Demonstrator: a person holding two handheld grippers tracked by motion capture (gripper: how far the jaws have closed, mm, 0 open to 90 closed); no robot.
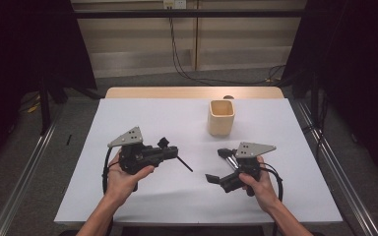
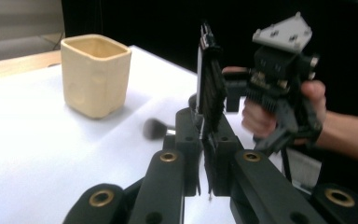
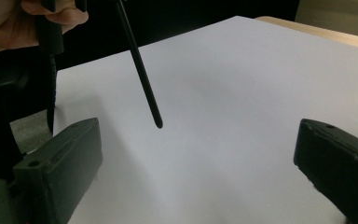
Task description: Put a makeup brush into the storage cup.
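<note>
My left gripper [image 1: 170, 147] hangs over the left half of the white table top, its jaws shut on a thin black stick [image 1: 183, 163]. The stick slants down and to the right, toward my right gripper [image 1: 218, 166]. That gripper stands wide open, and nothing lies between its jaws. In the right gripper view the stick [image 3: 142, 74] hangs down from the upper left, its tip a little above the sheet and ahead of the spread jaws [image 3: 198, 133]. In the left gripper view the shut jaws [image 2: 208, 46] rise at the centre, and the stick's blurred end [image 2: 156, 127] pokes out to their left.
A beige square cup [image 1: 221, 118] stands upright at the back of the white sheet [image 1: 142, 201], right of centre; it also appears in the left gripper view [image 2: 95, 74]. A wooden table edge [image 1: 192, 92] runs behind it. Dark curtains flank the table.
</note>
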